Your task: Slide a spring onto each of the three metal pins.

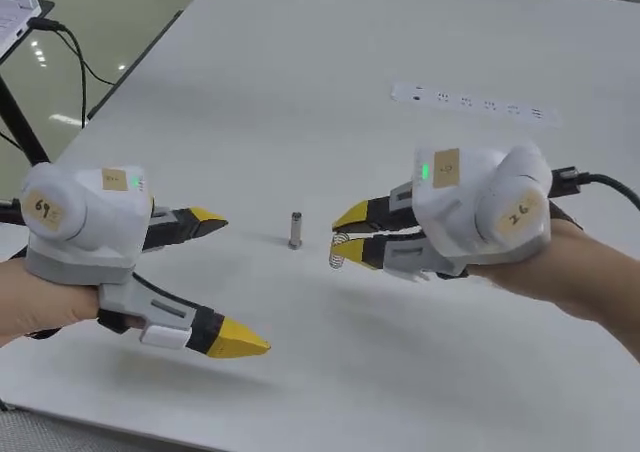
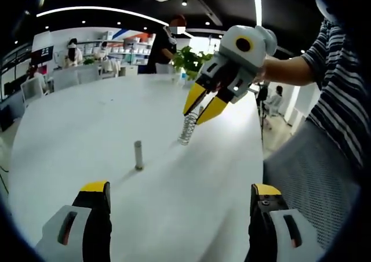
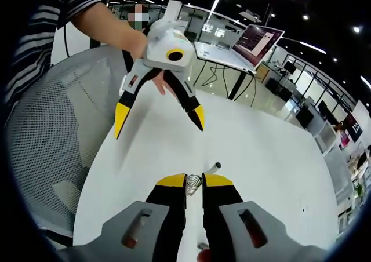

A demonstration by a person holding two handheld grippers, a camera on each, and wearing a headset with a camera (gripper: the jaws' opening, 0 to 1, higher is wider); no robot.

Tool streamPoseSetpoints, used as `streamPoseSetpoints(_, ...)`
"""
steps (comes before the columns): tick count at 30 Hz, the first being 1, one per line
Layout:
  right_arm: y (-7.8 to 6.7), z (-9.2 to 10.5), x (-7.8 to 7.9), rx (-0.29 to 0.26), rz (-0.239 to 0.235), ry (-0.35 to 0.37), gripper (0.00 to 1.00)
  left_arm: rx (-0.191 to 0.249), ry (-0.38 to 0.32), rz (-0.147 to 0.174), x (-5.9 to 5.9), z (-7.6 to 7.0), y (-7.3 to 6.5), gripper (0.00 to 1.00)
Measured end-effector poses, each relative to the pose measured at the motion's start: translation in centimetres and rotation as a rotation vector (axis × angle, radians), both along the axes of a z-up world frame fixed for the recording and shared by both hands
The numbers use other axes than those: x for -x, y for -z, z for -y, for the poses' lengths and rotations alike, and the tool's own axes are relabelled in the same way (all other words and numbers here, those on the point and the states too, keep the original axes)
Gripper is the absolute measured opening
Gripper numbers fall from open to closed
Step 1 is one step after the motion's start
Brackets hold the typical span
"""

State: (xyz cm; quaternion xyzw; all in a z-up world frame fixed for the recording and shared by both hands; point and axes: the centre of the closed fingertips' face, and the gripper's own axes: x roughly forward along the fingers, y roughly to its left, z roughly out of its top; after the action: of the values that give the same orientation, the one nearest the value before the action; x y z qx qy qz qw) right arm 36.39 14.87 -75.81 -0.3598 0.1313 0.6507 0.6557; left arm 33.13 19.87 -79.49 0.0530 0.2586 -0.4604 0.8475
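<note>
While the spring (image 1: 337, 255) hangs beside the pin (image 1: 296, 229) and not over it, you should lift it clear, line its bore up with the pin top, then lower it straight.

Left gripper (image 1: 235, 282), nearest you: jaws wide apart, empty.

Right gripper (image 1: 345, 234), beyond: jaws nearly closed, pinching the spring, apparently at its upper coils.

Pin: upright, bare.

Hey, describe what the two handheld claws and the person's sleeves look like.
Both claws have rounded white housings, grey bodies, black jaws with yellow tips and a green light. The left claw carries a tan sticker reading 69; the right claw reads 26 and trails a black cable. The sleeves are striped dark and white.
</note>
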Motion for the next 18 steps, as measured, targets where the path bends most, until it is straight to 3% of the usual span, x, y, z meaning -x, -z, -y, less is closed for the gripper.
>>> streamPoseSetpoints(7,-0.1,-1.3,-1.3,-0.025,-0.014,0.023,0.07,0.003,-0.008,-0.007,0.1,-0.2,0.2,0.98)
streamPoseSetpoints(18,-1.5,-3.5,-3.2,-0.05,0.026,0.033,0.07,0.008,-0.015,-0.003,0.0,-0.2,0.0,0.98)
